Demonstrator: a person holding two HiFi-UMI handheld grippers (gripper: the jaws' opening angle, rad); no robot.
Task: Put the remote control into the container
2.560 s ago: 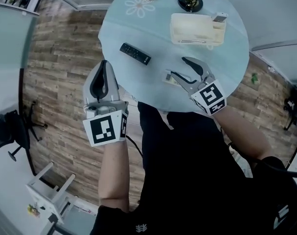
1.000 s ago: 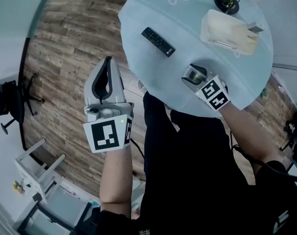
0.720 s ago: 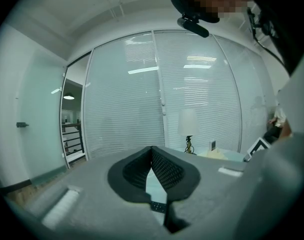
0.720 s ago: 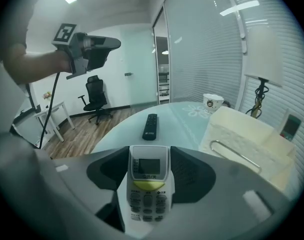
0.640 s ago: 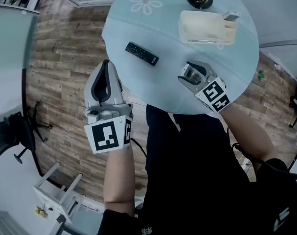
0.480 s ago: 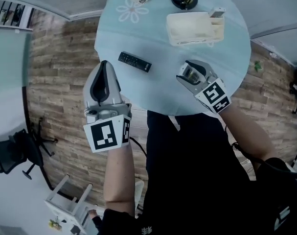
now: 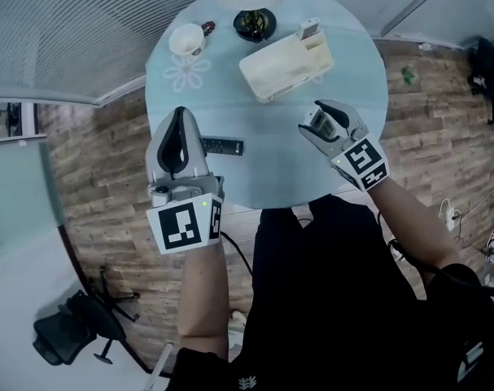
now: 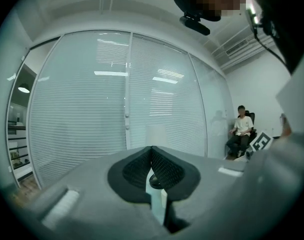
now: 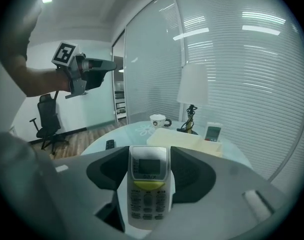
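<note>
The white remote control [image 9: 148, 186] sits pinched lengthwise in the right tool [image 7: 326, 114]. It is held above the counter [image 7: 271, 177], near the cream container [image 7: 279, 68] but not yet over it. This looks like the carry step. Next it needs bringing over the container and lowering in before the jaws spread. What seems another remote [image 7: 310, 29] stands in its end compartment. The left tool [image 8: 152, 156] is pressed together, empty. Earlier the right tool lay low at the counter's near edge; it has since lifted.

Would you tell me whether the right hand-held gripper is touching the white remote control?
Touching. The right gripper view shows the white remote control pressed between the right hand-held gripper's pads.
</note>
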